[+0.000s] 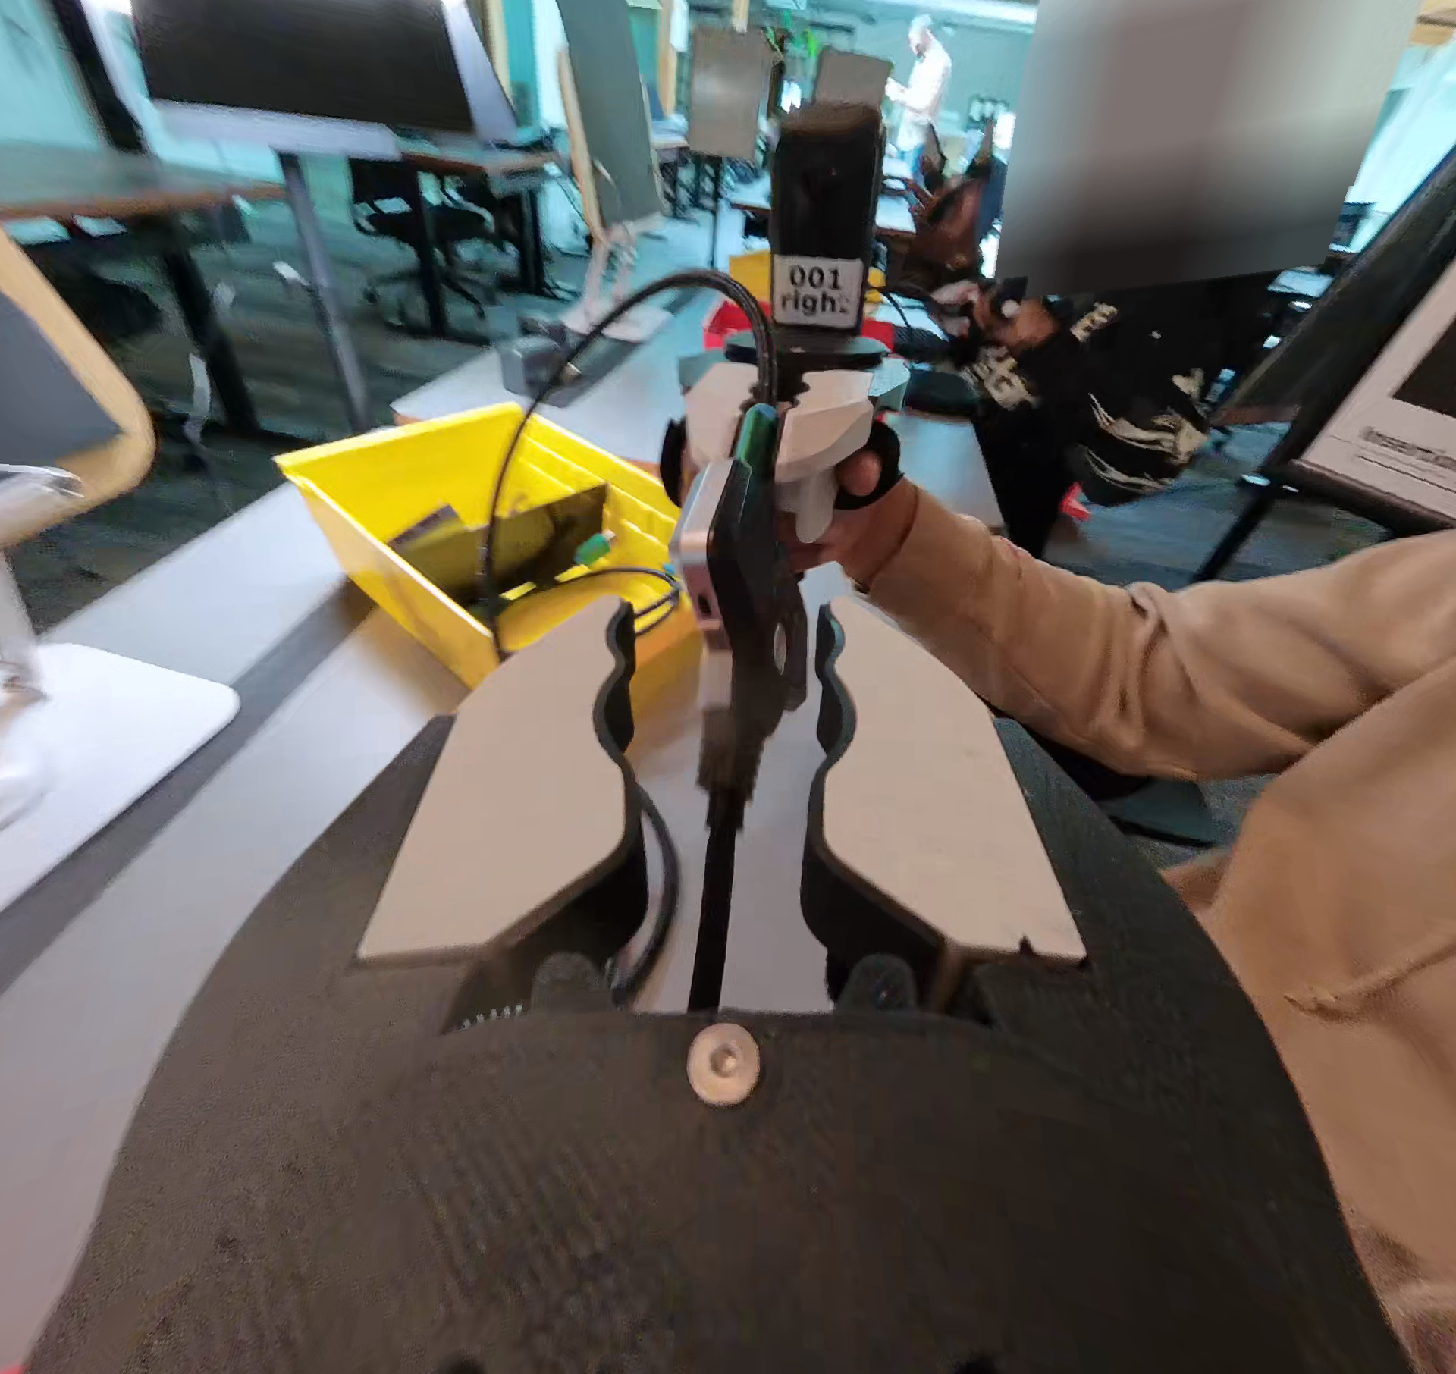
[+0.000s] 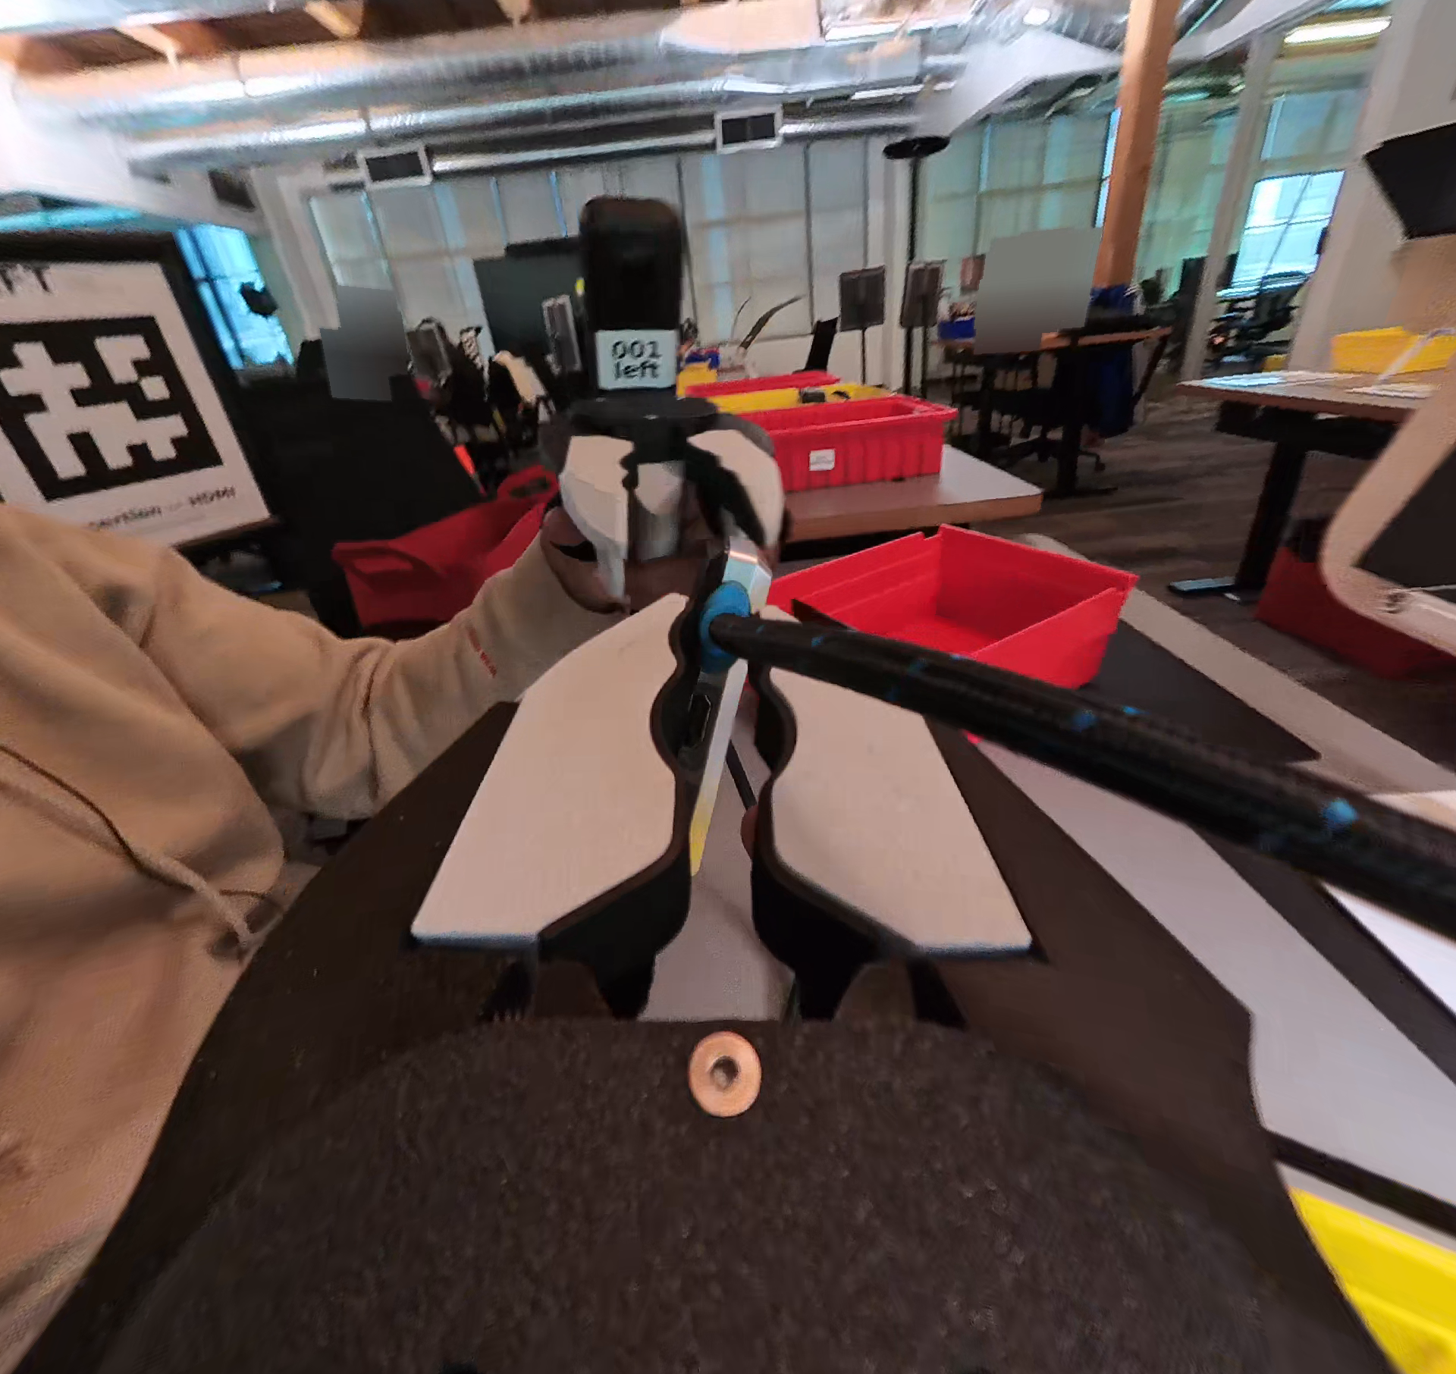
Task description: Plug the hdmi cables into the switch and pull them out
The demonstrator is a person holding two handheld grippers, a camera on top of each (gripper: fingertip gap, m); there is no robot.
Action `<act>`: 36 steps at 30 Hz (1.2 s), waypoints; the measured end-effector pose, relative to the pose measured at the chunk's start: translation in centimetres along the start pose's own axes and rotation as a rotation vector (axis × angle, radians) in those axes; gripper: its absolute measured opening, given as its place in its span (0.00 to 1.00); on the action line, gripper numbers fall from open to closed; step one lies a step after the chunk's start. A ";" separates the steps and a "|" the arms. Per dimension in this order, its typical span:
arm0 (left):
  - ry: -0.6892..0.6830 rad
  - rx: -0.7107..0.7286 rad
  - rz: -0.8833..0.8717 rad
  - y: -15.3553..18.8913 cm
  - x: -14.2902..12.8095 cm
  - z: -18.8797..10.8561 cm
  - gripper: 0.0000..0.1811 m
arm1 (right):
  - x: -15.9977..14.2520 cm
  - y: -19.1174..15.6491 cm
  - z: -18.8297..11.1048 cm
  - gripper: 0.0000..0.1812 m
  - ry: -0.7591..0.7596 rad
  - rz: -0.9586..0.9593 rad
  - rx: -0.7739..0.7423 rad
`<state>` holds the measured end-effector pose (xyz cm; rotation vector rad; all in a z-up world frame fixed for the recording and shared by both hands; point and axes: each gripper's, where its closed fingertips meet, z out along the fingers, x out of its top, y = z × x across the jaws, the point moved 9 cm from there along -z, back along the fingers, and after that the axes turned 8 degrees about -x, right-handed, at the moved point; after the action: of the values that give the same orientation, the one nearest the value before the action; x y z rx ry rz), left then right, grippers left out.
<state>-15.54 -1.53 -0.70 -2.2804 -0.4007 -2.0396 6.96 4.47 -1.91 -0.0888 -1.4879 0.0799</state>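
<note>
Silver switch (image 2: 713,753) aloft over tabletop (image 1: 236,824), clamped edge-on in right gripper (image 2: 721,627). Black braided cable (image 2: 1024,714) seated in it by blue boot (image 2: 721,622). Thin black cable (image 1: 504,485) with green plug (image 1: 756,430) droops into yellow bin (image 1: 394,501) by tabletop's far left edge. Red bin (image 2: 1048,619) beyond.

Left gripper (image 1: 725,627) released, jaws either side of braided cable, not pinching.

My worries:
- Grip on switch narrow: off-axis tug could twist it loose.
- Closing on cord instead of plug strains connector.
- Thin cable may snag on bin.
</note>
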 end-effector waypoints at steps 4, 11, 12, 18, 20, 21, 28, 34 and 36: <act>-0.094 -0.136 -0.051 -0.1 -1.6 2.5 0.17 | -1.5 -1.1 2.5 0.06 -0.053 -0.038 0.071; -0.103 -0.133 -0.012 -0.1 -1.5 2.8 0.12 | -1.6 -1.4 2.4 0.06 -0.029 -0.092 0.086; -0.108 -0.135 -0.015 -0.1 -1.5 2.9 0.12 | -1.7 -1.3 2.3 0.06 -0.028 -0.100 0.091; -0.101 -0.137 -0.044 -0.6 -1.5 3.1 0.12 | -2.1 -0.6 2.1 0.06 0.016 -0.087 0.105; -0.092 -0.132 -0.041 -0.6 -1.3 3.1 0.12 | -2.0 -0.5 2.1 0.06 0.034 -0.077 0.111; -0.090 -0.132 -0.041 -0.6 -1.3 3.1 0.12 | -2.0 -0.4 2.1 0.06 0.039 -0.075 0.112; -0.072 -0.121 -0.044 -1.1 -1.4 3.6 0.12 | -2.2 0.2 1.7 0.06 0.058 -0.055 0.108; -0.054 -0.127 -0.034 -1.1 -1.3 3.7 0.12 | -2.1 0.3 1.5 0.06 0.084 -0.054 0.117; -0.049 -0.127 -0.035 -1.2 -1.3 3.7 0.12 | -2.1 0.4 1.5 0.06 0.085 -0.056 0.115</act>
<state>-12.30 0.18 -2.63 -2.4173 -0.3249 -2.0862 5.31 4.65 -3.88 0.0415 -1.3971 0.1146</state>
